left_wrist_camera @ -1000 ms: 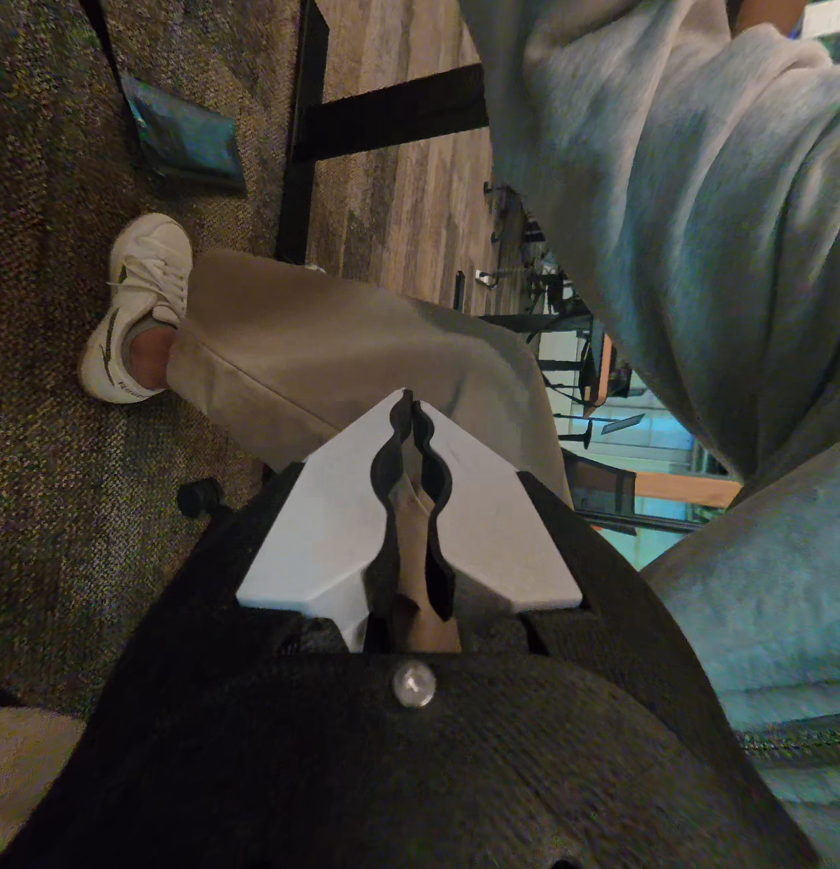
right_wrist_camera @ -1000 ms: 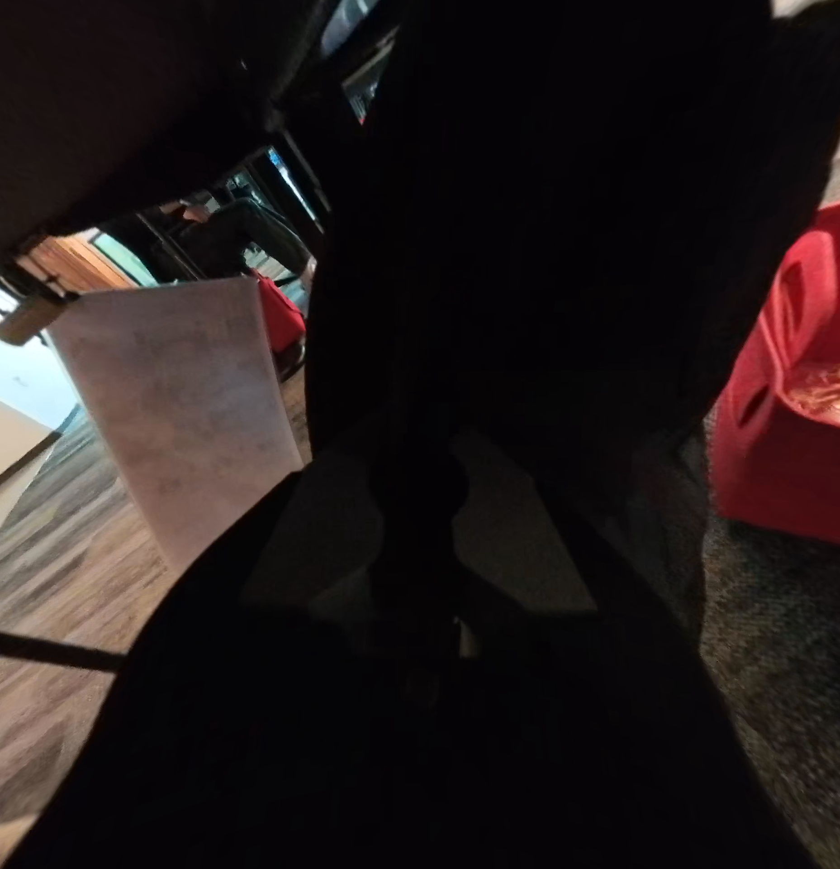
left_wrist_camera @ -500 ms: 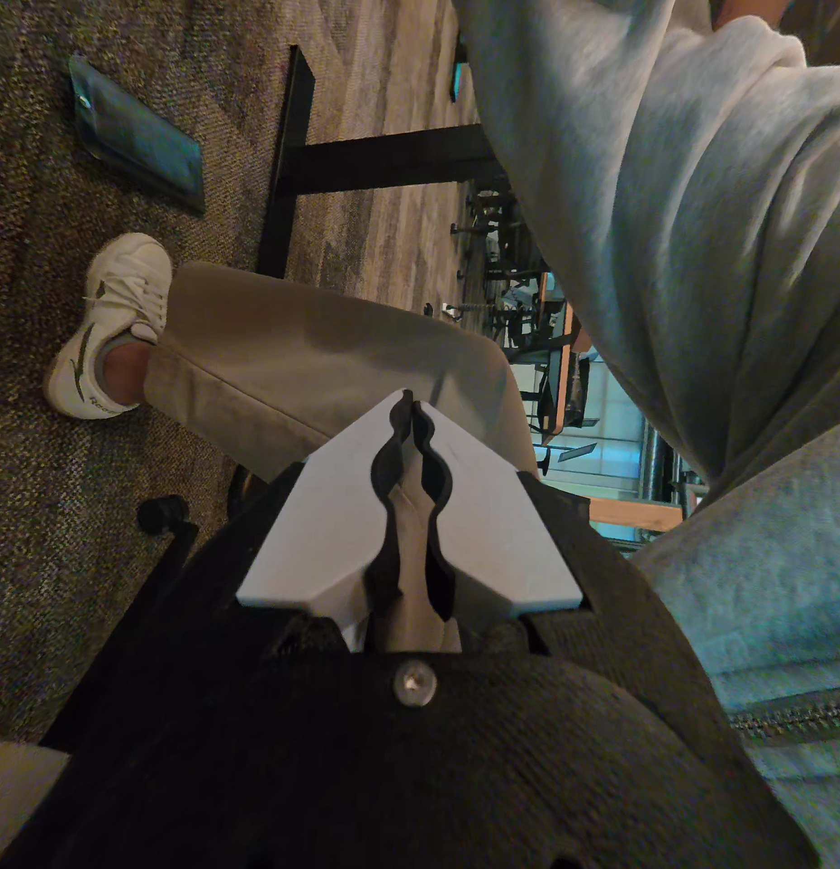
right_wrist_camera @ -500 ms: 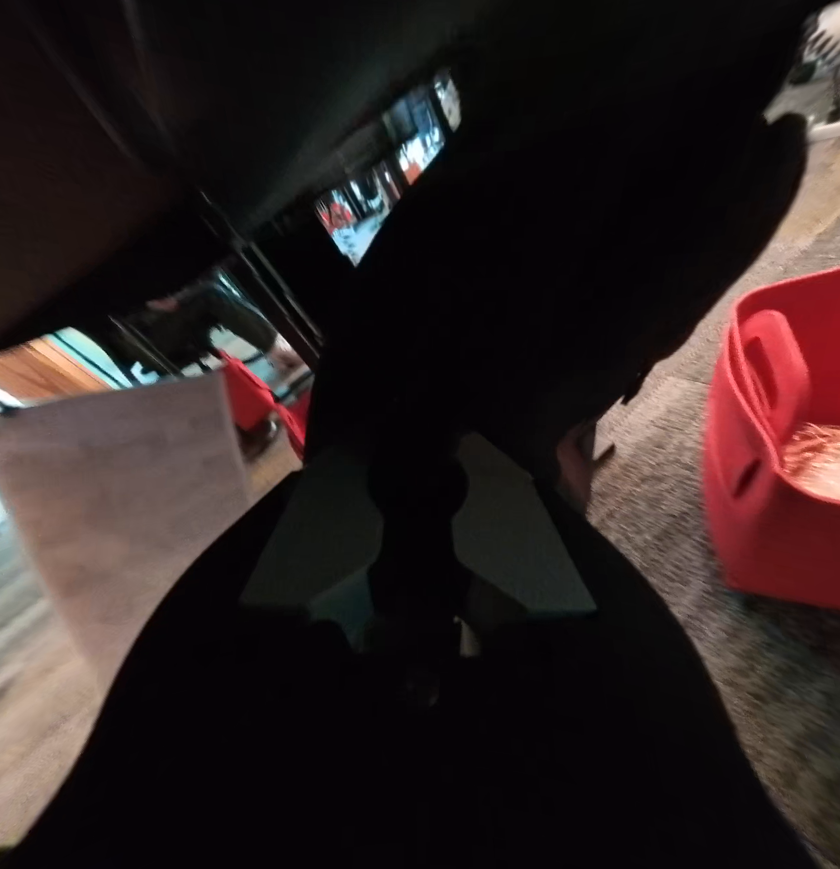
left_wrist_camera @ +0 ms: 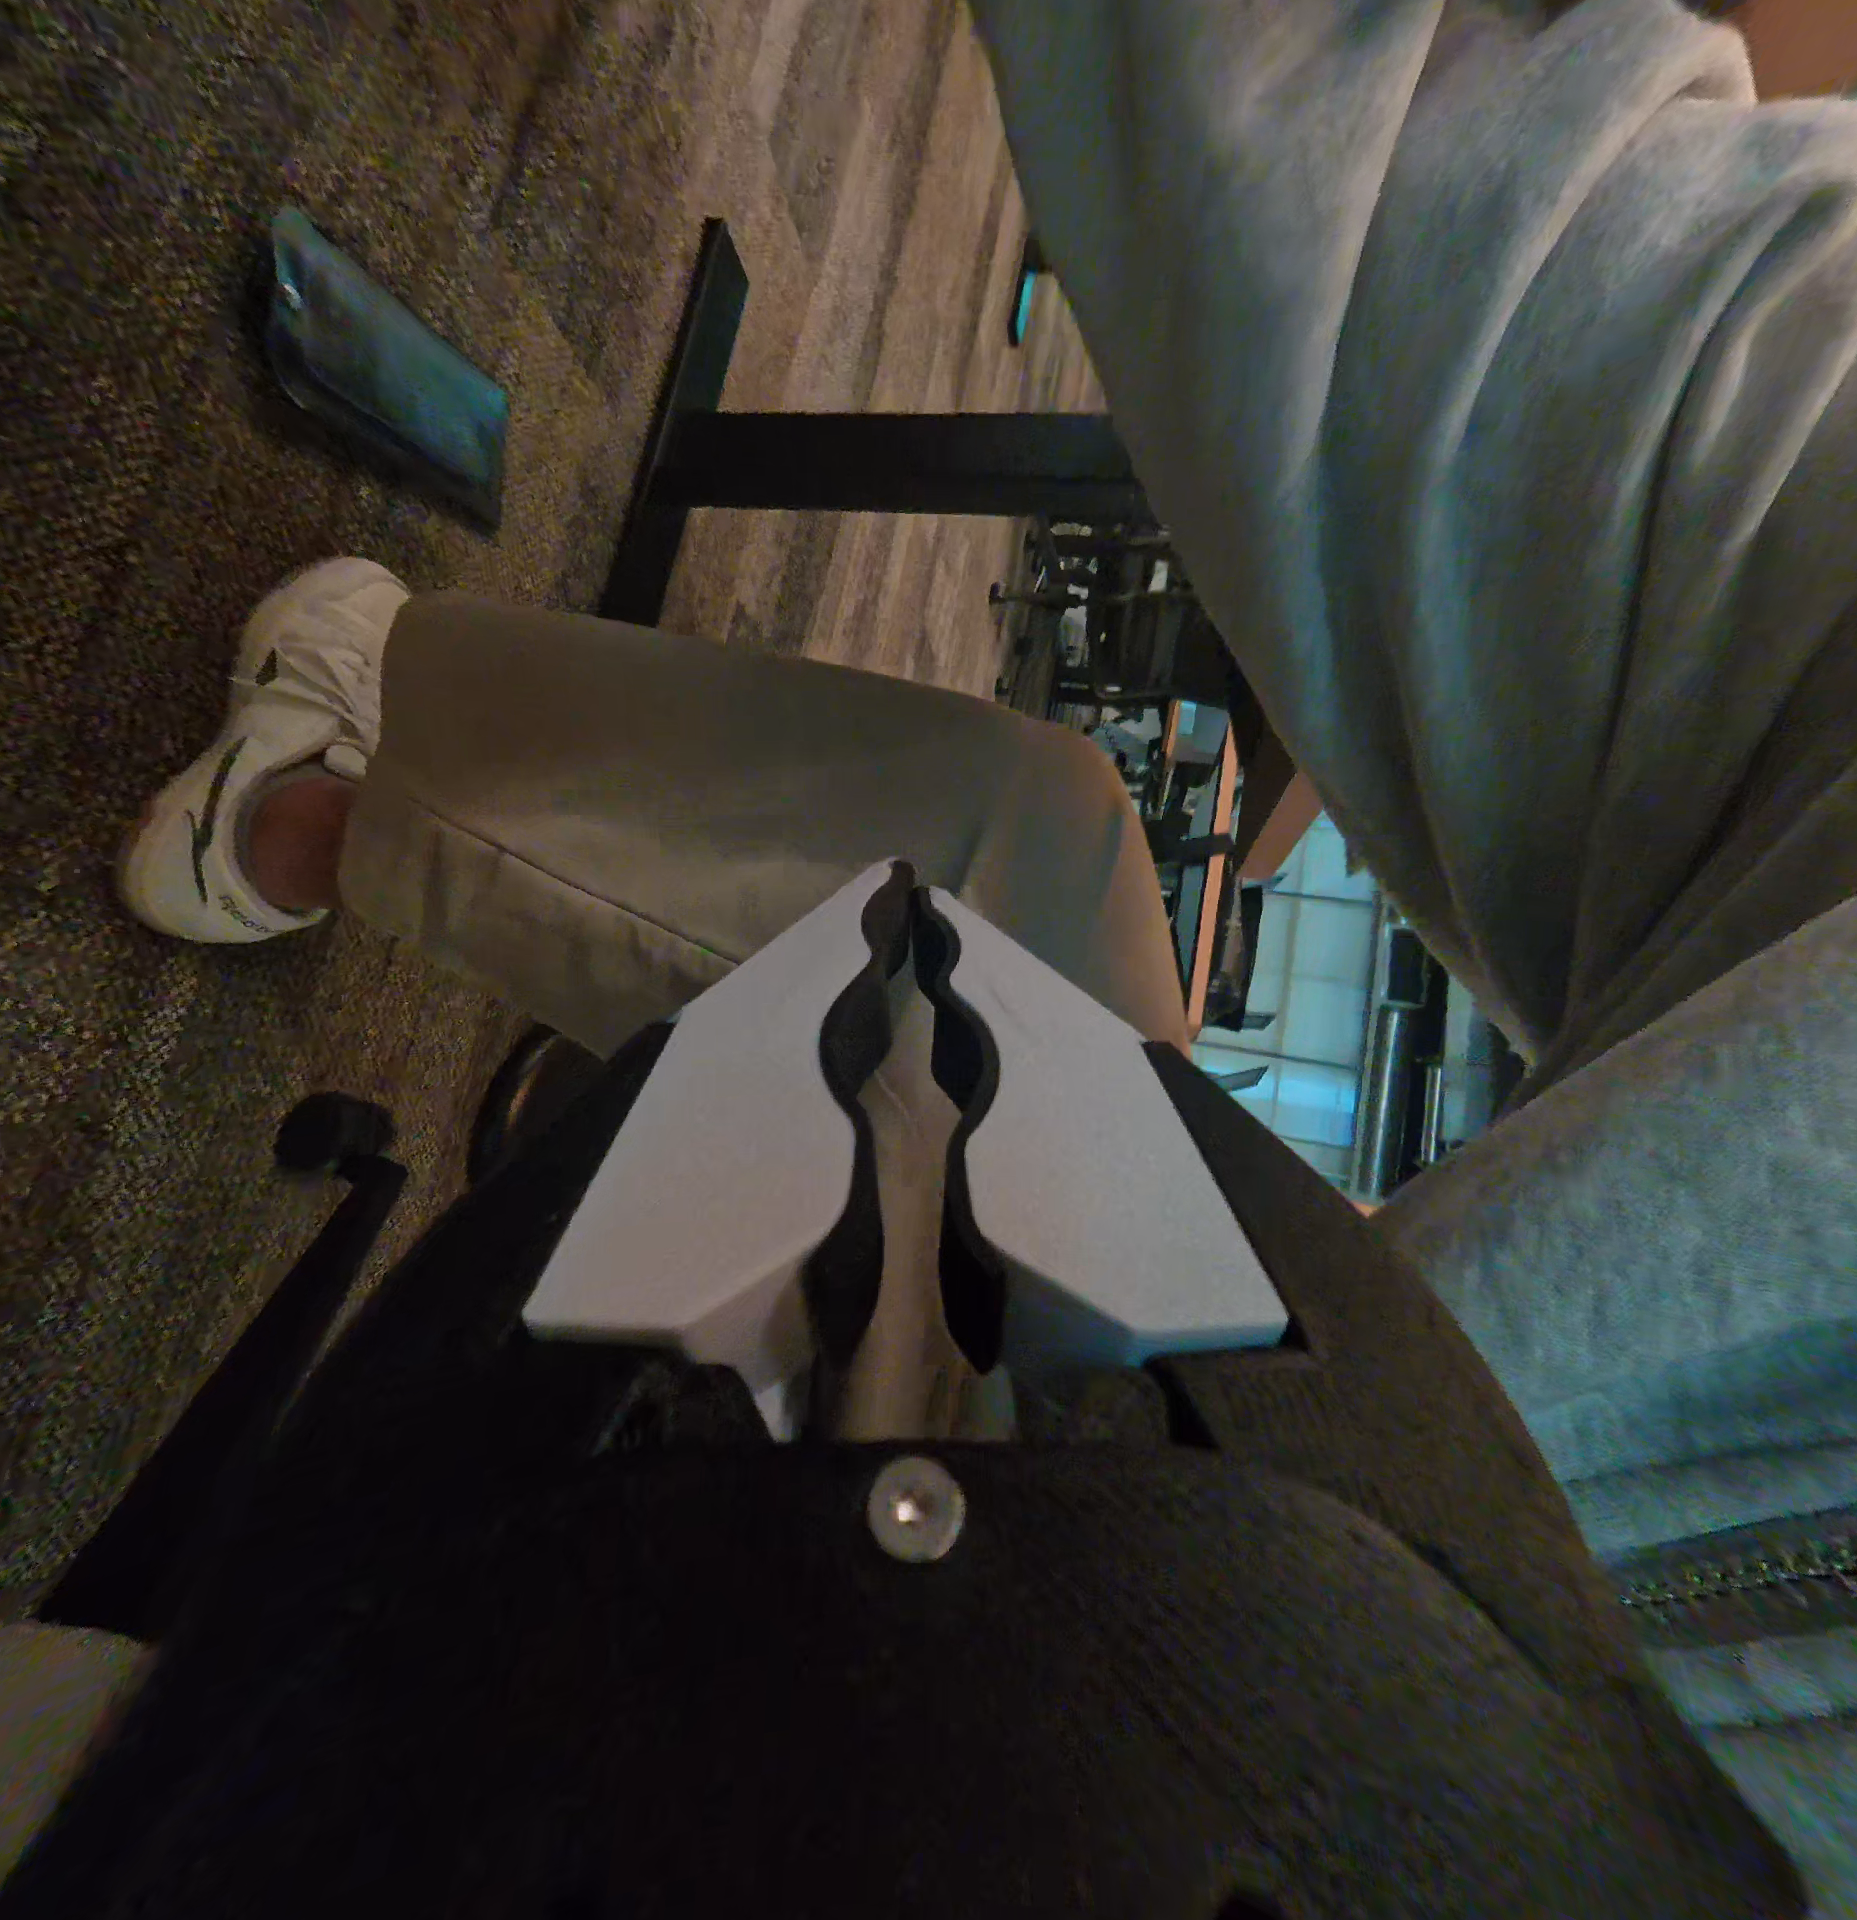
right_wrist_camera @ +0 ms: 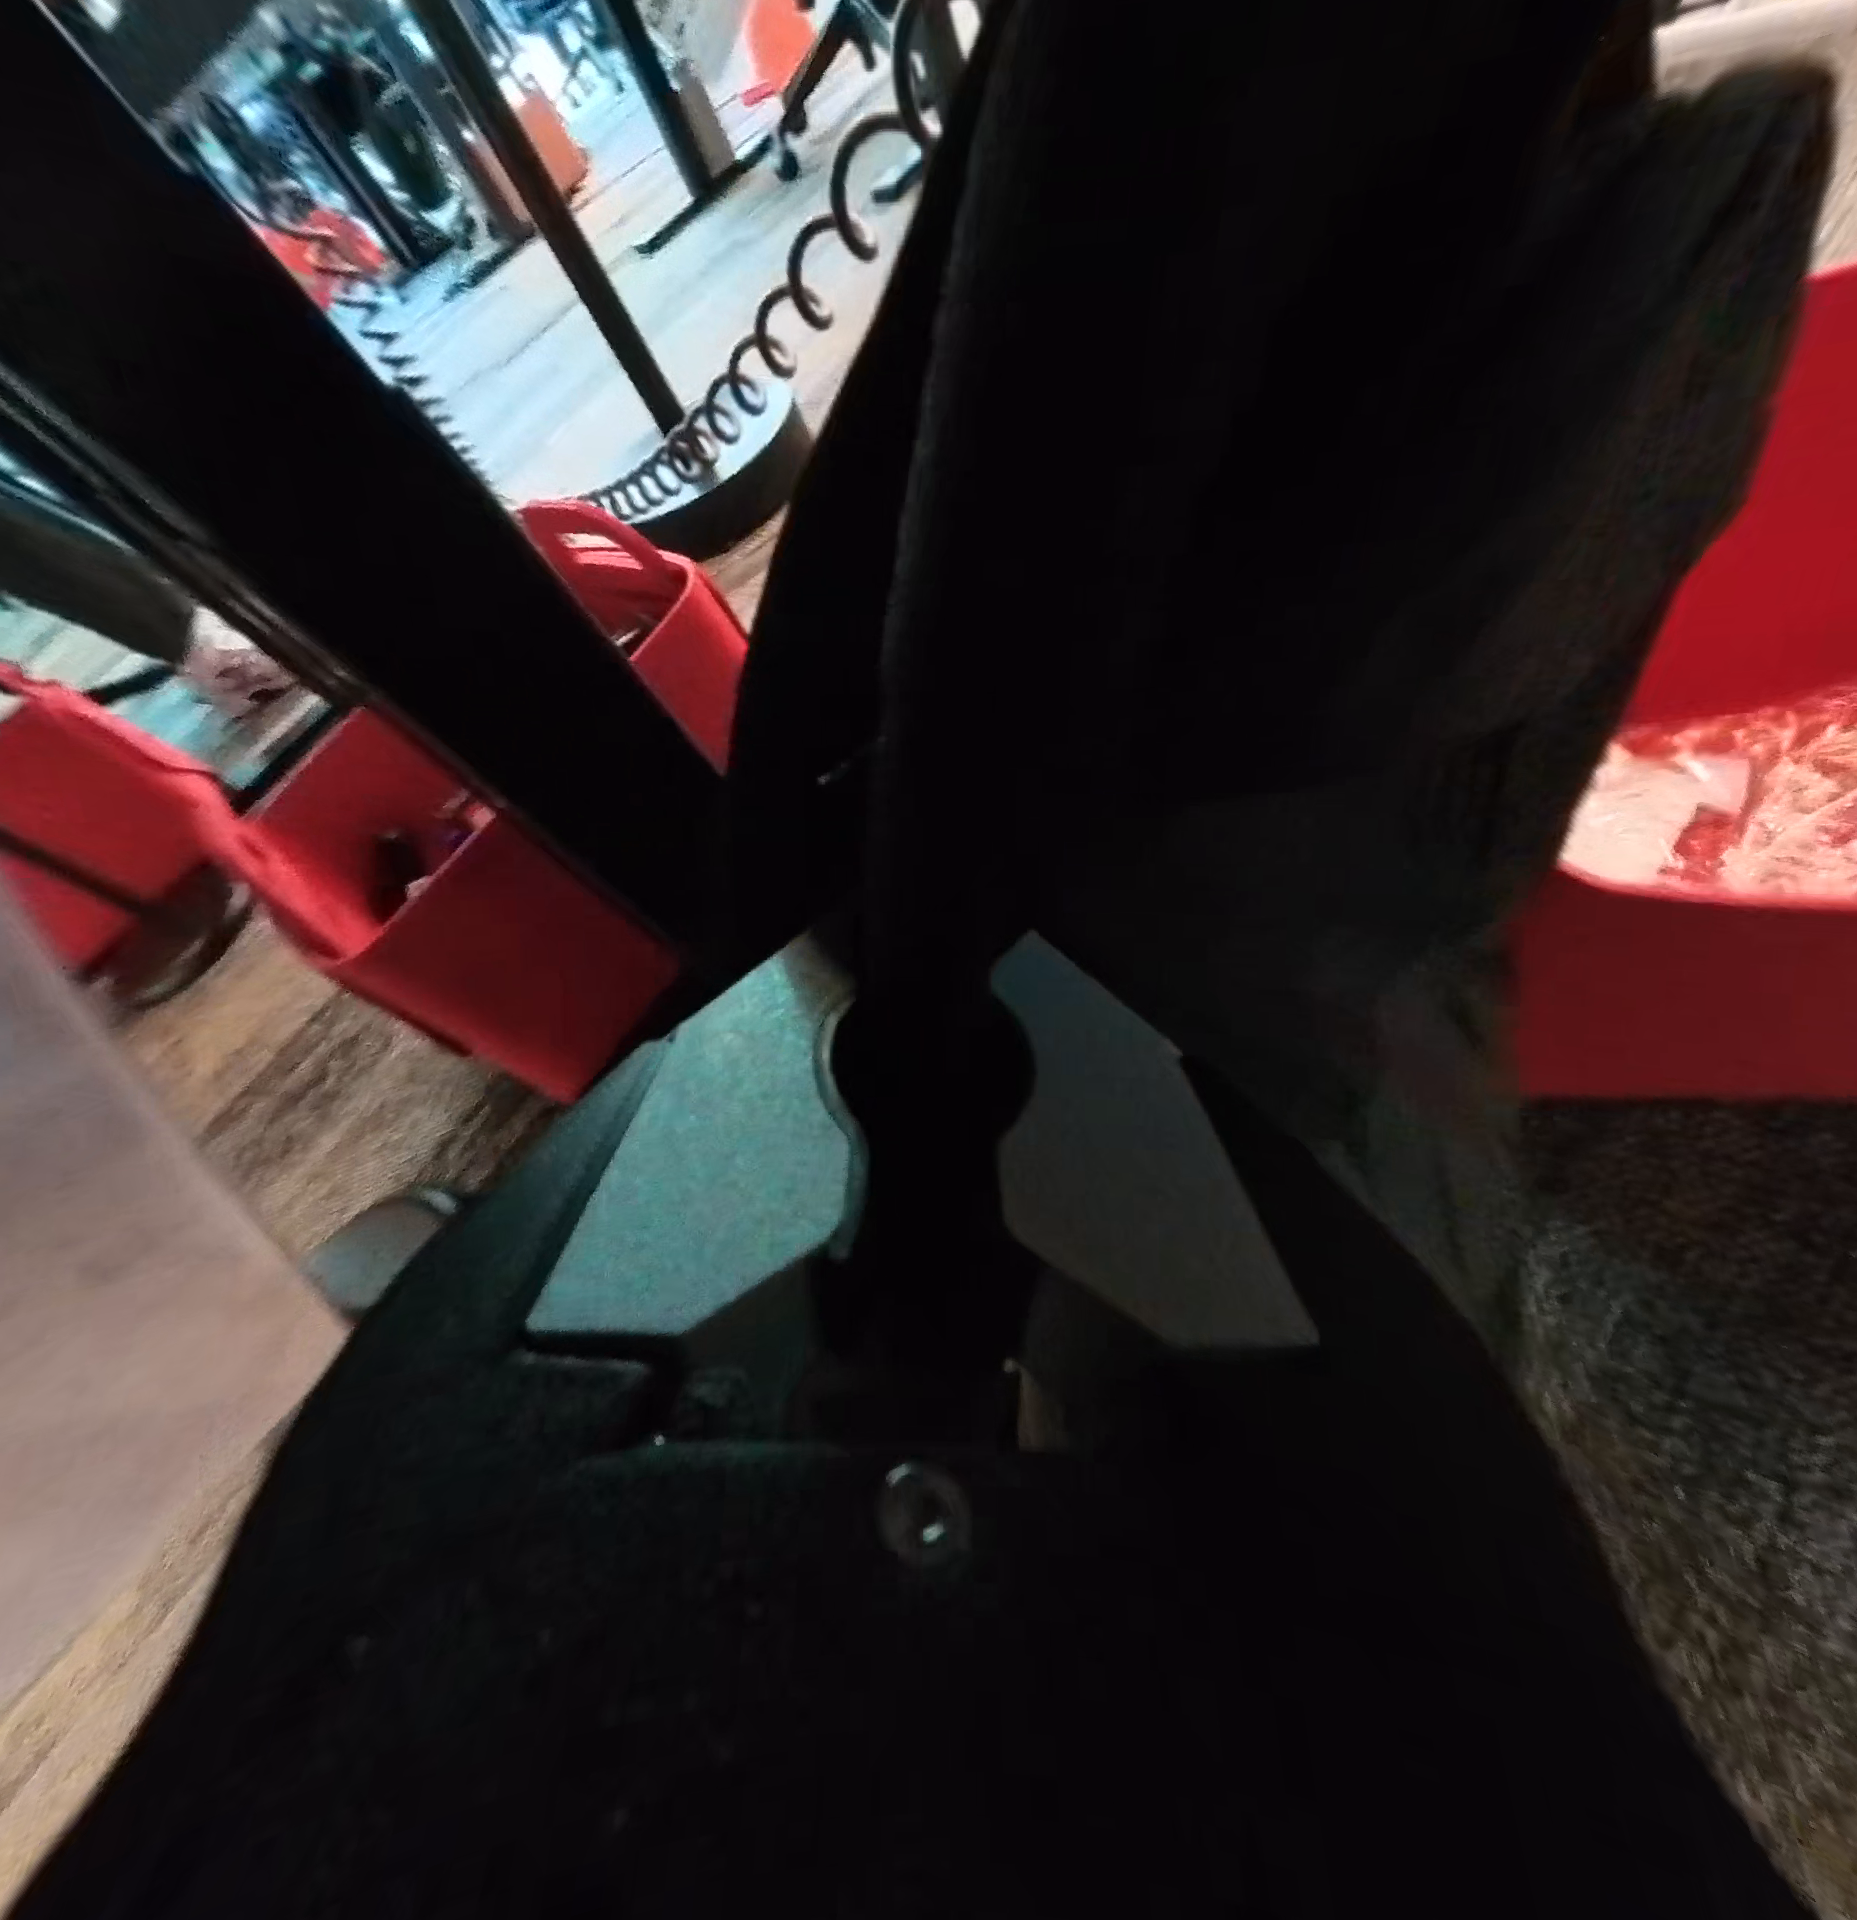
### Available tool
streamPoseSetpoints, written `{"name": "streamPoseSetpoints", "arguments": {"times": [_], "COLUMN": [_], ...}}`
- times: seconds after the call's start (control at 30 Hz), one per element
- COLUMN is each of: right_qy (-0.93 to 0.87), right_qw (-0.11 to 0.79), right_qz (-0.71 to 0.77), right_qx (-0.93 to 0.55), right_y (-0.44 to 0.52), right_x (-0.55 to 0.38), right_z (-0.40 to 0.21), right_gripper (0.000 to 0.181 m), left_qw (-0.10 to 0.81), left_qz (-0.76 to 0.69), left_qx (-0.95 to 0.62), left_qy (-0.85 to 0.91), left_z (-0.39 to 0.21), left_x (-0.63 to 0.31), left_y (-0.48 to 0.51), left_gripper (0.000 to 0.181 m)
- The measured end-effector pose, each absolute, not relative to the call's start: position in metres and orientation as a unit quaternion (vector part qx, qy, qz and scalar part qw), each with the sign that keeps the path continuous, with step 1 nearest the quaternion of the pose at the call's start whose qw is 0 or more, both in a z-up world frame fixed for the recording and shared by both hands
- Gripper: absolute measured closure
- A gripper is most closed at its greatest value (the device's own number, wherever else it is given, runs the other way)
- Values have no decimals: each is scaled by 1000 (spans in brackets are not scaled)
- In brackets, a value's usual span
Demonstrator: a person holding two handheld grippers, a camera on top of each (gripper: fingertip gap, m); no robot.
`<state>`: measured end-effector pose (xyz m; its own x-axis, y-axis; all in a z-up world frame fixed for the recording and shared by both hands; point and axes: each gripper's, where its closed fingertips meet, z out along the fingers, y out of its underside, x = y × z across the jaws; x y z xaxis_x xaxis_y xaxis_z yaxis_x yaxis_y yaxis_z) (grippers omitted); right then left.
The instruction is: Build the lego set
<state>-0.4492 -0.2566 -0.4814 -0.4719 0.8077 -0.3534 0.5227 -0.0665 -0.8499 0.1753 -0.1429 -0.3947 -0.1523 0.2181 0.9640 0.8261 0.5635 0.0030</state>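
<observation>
Below the left tool [left_wrist_camera: 908, 883], its tips nearly touching and empty, lie a trouser leg [left_wrist_camera: 695, 810], white shoe [left_wrist_camera: 269, 748] and carpet [left_wrist_camera: 103, 1091]; no lego shows. Ahead of the right tool [right_wrist_camera: 929, 966], whose dark gap I cannot judge, sits a red tub [right_wrist_camera: 1713, 966].

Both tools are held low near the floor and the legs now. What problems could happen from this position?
1. The left tool is shut and empty, its tip close over a trouser leg; it could snag the cloth.
2. The right tool points at dark cloth that hides its tips, so it might bump the red bin beside it.
3. No lego shows in either view, so work cannot begin until both tools are raised.
</observation>
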Motion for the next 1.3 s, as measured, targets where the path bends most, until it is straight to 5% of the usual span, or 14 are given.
{"name": "streamPoseSetpoints", "arguments": {"times": [0.03, 0.27, 0.47, 0.7, 0.83, 0.93, 1.13, 1.3], "right_qy": [-672, -711, -785, -859, -884, -822, -770, -793], "right_qw": [143, 180, 126, 164, 193, 267, 56, -43], "right_qz": [534, 513, 472, 415, 374, 395, 413, 379], "right_qx": [-493, -447, -380, -251, -205, -311, -484, -475], "right_y": [-268, -382, -430, -334, -262, -222, -207, -199], "right_x": [-453, -469, -416, -294, -224, -259, -304, -234], "right_z": [-483, -521, -585, -637, -698, -695, -710, -760], "right_gripper": [173, 168, 129, 117, 130, 127, 102, 111], "left_qw": [535, 540, 546, 544, 539, 536, 537, 538], "left_qz": [-285, -290, -294, -291, -293, -299, -300, -302], "left_qx": [-368, -338, -325, -330, -339, -341, -339, -332], "left_qy": [-705, -714, -714, -714, -713, -712, -712, -714], "left_z": [-396, -399, -397, -397, -399, -400, -401, -402], "left_x": [174, 166, 164, 165, 166, 166, 160, 162], "left_y": [-145, -156, -158, -156, -150, -144, -143, -146], "left_gripper": [181, 181, 181, 181, 181, 181, 181, 181]}}
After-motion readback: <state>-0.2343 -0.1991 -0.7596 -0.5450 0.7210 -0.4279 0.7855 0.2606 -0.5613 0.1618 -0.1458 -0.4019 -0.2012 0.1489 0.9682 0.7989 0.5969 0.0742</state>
